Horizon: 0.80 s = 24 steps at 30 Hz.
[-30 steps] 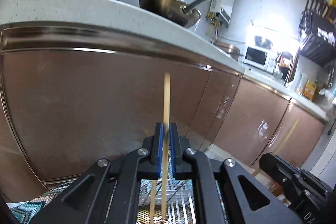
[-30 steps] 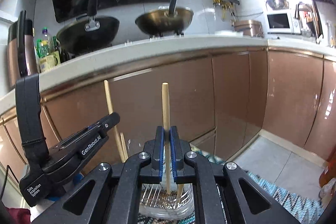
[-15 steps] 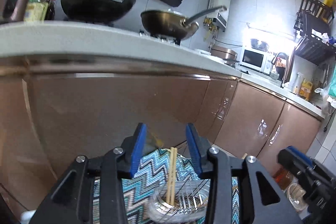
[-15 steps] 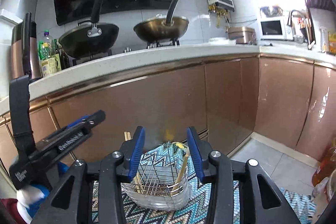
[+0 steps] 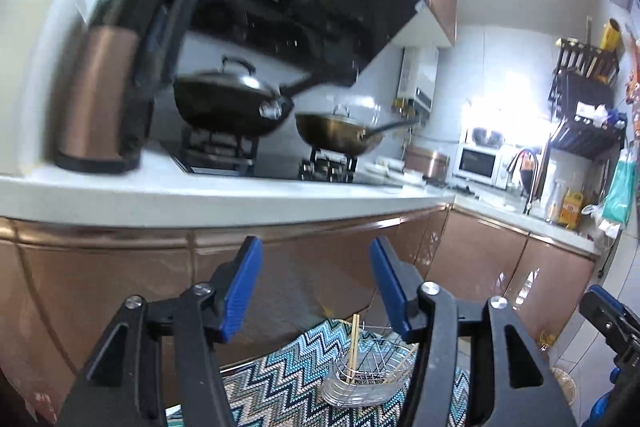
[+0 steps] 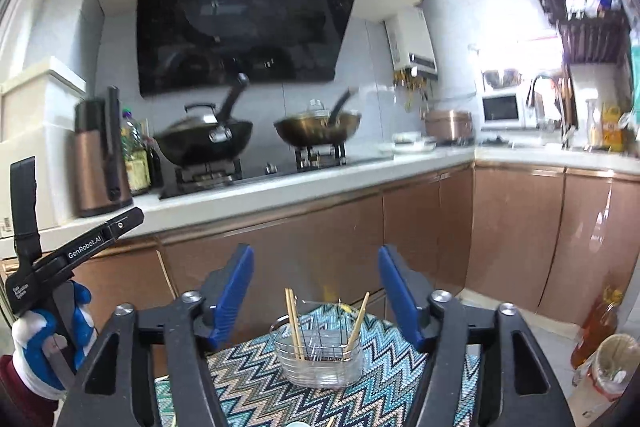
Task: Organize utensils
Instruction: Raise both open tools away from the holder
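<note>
**Chopsticks Seated in Wire Holder; Both Grippers Empty and Raised**

The wire utensil holder [image 6: 318, 357] is seen standing on the zigzag-patterned mat [image 6: 248, 387], near the mat's far edge, toward the copper-coloured cabinet fronts [image 6: 420, 227]. A pair of chopsticks [image 6: 294, 323] is seen leaning in the holder's left part, and a single chopstick [image 6: 358, 321] is tilted in its right part. In the left wrist view the holder [image 5: 366, 373] appears low and slightly right of centre, with one chopstick [image 5: 353, 347] clearly visible; further thin sticks inside cannot be counted.

The right gripper [image 6: 316, 291] is held with its jaws spread wide and nothing between the blue pads [image 6: 236, 291]. The left gripper [image 5: 316, 287] is likewise spread wide and empty. Both are held well above the holder and apart from it. The left gripper body [image 6: 76, 255] is also seen at the left edge of the right wrist view, held by a gloved hand [image 6: 40, 351].

Judged from this arrangement, the insertion step appears complete for these pieces; whether more utensils remain cannot be told.

Risks from this point:

- The holder is light and open-wired. It may be tipped if a descending finger catches a protruding chopstick tip.
- The single chopstick leans steeply. It may be levered out if the rim is knocked.
- The mat is soft and may slide or bunch if the holder is pushed sideways.
- The two grippers are near each other; collision is possible if both are lowered together
</note>
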{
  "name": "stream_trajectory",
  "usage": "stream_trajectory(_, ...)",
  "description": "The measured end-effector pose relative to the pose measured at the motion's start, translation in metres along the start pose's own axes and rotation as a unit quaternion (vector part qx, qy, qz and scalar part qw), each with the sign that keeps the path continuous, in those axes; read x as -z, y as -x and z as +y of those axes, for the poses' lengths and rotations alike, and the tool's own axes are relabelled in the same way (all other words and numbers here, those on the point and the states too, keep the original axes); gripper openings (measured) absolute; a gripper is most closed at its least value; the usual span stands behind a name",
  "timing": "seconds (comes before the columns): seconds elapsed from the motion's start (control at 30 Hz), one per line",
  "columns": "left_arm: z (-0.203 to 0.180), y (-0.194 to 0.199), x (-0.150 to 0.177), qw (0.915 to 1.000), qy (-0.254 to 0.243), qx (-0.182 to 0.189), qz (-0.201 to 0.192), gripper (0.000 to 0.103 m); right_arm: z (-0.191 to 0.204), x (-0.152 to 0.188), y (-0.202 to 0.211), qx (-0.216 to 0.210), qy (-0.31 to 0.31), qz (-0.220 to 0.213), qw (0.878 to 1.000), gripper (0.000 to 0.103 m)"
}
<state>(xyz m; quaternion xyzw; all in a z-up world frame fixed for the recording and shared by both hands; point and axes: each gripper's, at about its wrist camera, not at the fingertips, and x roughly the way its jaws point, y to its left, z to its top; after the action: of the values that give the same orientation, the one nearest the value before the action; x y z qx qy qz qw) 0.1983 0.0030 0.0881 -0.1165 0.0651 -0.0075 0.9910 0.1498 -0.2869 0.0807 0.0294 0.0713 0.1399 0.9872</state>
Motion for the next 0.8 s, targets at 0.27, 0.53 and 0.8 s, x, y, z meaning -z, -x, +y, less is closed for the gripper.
stream_trajectory(0.27,0.012,0.083,-0.021,0.9996,0.008,0.011,-0.026,0.064,0.031,-0.015,0.082,0.007,0.01,-0.046,0.999,0.103)
stream_trajectory(0.53,0.021,0.124,-0.022,0.999,0.023,0.038,0.002,0.064,0.056,-0.022,0.145,-0.02,0.021,-0.078,0.997,0.103)
stream_trajectory(0.8,0.032,0.133,-0.005,0.997,0.034,0.05,0.048,0.064,0.058,-0.02,0.16,-0.032,0.009,-0.07,0.997,0.103)
